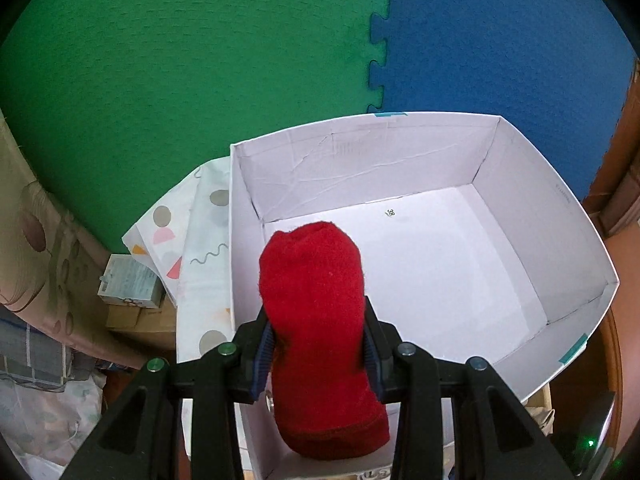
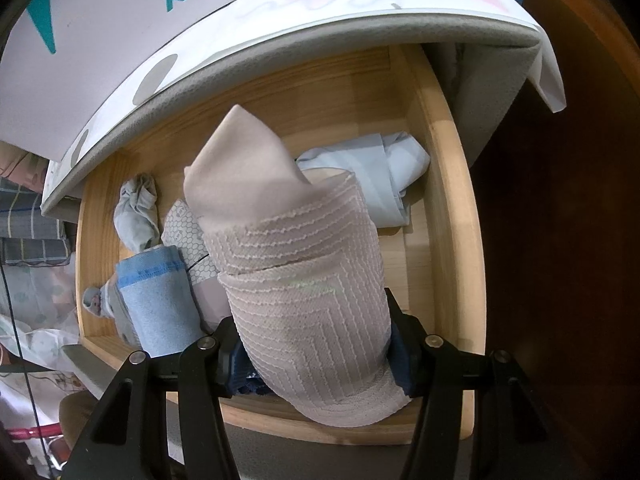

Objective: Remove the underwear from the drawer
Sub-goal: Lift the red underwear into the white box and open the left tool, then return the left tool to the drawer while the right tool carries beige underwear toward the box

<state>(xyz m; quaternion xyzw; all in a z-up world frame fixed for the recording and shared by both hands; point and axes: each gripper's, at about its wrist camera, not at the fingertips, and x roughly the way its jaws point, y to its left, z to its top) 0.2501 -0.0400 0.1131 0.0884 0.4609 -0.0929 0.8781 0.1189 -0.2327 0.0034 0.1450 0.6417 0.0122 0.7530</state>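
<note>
- Left claw (image 1: 318,354): pinching a rolled red underwear piece (image 1: 316,312) between its blue pads; the roll stands over the near left corner of a white cardboard box (image 1: 400,148).
- Left wrist view only: the box interior is bare white with a small printed mark on its floor; it sits on a patterned cloth (image 1: 188,256), with green foam mat (image 1: 180,60) and blue foam mat (image 1: 500,40) beyond.
- Right claw (image 2: 316,354): pinching a rolled beige ribbed underwear piece (image 2: 296,260), held above the wooden drawer (image 2: 456,208).
- Right wrist view only: the open drawer contains a light blue roll (image 2: 156,300), a grey hexagon-print item (image 2: 188,236), a pale grey bundle (image 2: 136,208) and a pale blue folded garment (image 2: 380,176).
- Above the drawer, the surface edge carries the patterned cloth (image 2: 280,4) and the box's outer side with teal lettering (image 2: 120,8).
</note>
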